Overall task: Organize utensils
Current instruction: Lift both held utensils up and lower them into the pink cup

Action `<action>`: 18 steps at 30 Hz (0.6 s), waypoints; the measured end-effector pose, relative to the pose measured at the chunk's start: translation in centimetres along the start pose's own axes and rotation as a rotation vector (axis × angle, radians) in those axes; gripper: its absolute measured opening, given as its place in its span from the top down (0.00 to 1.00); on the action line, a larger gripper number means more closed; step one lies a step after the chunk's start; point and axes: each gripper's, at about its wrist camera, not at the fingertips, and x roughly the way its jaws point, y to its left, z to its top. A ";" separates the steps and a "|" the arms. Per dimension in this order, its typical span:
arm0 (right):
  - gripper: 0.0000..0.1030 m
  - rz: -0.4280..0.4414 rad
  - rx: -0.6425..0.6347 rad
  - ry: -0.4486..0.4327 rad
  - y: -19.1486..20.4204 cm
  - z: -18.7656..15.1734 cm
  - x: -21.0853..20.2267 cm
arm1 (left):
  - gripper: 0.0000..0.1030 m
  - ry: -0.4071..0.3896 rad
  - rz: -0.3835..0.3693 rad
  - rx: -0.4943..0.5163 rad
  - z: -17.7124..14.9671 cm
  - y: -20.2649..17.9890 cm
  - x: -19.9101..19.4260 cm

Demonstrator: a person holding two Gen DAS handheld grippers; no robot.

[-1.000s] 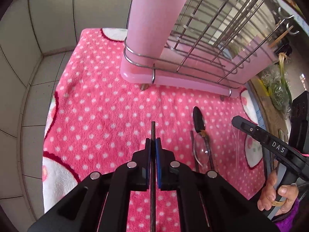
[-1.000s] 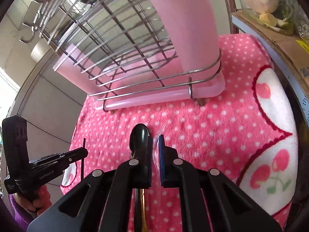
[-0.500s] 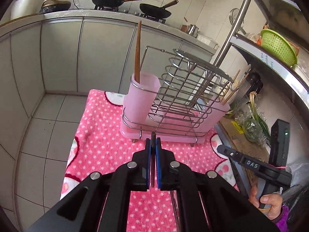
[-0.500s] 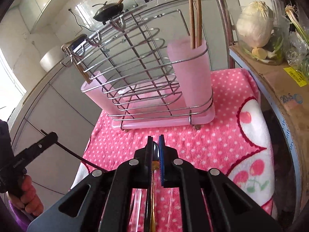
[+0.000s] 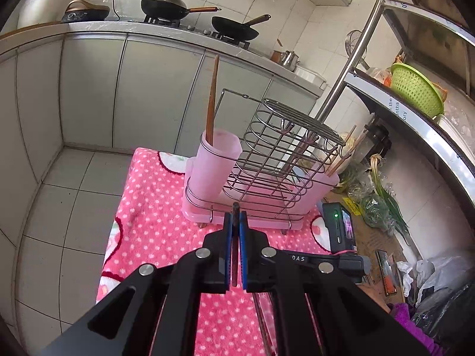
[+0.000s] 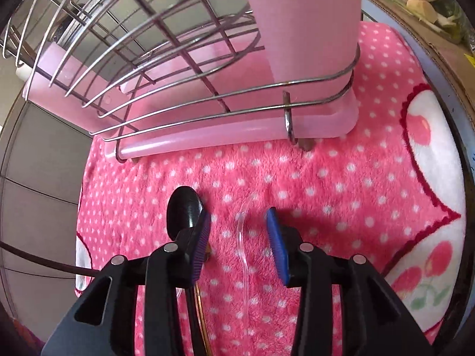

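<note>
My left hand-held gripper [image 5: 235, 222] clamps a dark chopstick [image 5: 235, 255]; right hand-held gripper [image 6: 237, 225], jaws just opening, straddles the clear spoon [image 6: 242, 237] mid-blanket [image 6: 326, 178]. I should centre before closing.

The black spoon's [image 6: 184, 211] handle is hidden under the right gripper's [image 6: 237, 237] near finger; the clear spoon [image 6: 242, 237] blurs into the pink cloth [image 6: 326, 178]; the rack's [image 6: 178, 59] top leaves the frame

rack [image 6: 190, 109] on blanket [image 6: 341, 178] — spoon [image 6: 184, 207] before rack | chopstick [image 5: 212, 98] in cup [image 5: 213, 163]
</note>
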 end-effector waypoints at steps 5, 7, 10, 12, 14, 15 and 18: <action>0.76 -0.047 -0.047 -0.019 0.9 0.2 0.3 | 0.96 0.009 -0.006 -0.006 0.0 0.4 0.4; 0.92 -0.056 -0.061 -0.023 1.0 -0.1 0.4 | 0.96 0.011 -0.008 -0.009 0.1 0.5 0.5; 0.93 -0.023 -0.059 -0.044 1.0 -0.6 0.0 | 0.96 0.006 -0.001 -0.009 0.2 0.6 0.5; 0.93 0.003 -0.049 -0.068 0.9 -0.9 -0.8 | 0.96 0.002 0.004 -0.012 0.3 0.7 0.4; 0.94 0.045 -0.041 -0.115 0.9 -1.3 -2.4 | 0.96 -0.006 0.008 -0.015 0.3 0.8 0.3; 0.95 0.061 -0.041 -0.143 0.9 -1.5 -3.3 | 0.96 -0.012 0.009 -0.015 0.4 0.8 0.1; 0.96 0.096 -0.052 -0.243 1.0 -1.9 -6.7 | 0.96 -0.036 0.009 -0.014 0.8 0.6 -0.4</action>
